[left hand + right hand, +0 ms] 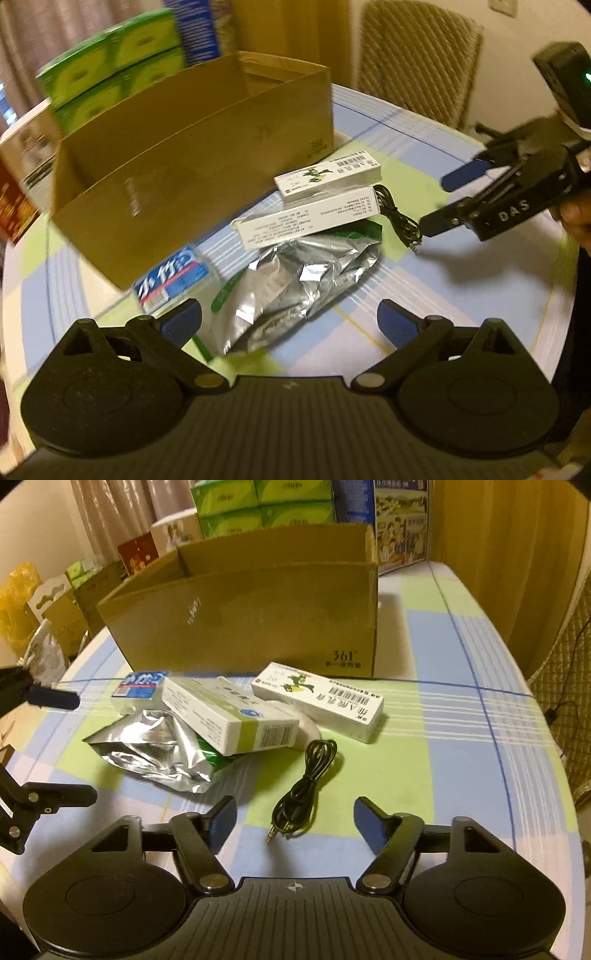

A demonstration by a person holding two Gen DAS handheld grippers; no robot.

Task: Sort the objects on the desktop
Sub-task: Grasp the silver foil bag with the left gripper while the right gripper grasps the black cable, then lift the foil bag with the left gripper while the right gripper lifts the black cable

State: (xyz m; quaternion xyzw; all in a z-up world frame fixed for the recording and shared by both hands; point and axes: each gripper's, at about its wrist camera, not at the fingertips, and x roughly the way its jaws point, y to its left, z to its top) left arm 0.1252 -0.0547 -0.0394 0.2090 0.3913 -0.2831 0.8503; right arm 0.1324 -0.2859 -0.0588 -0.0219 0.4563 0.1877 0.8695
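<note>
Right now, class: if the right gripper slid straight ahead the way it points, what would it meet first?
Most likely the coiled black cable: it lies on the tablecloth just ahead of the open right gripper, its plug nearly between the fingers. Beyond it sit the white boxes and the cardboard box. Height above the table is unclear.

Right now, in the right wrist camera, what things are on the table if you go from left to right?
Blue tissue pack → silver foil bag → green-striped box → black cable → white box with barcode.
</note>
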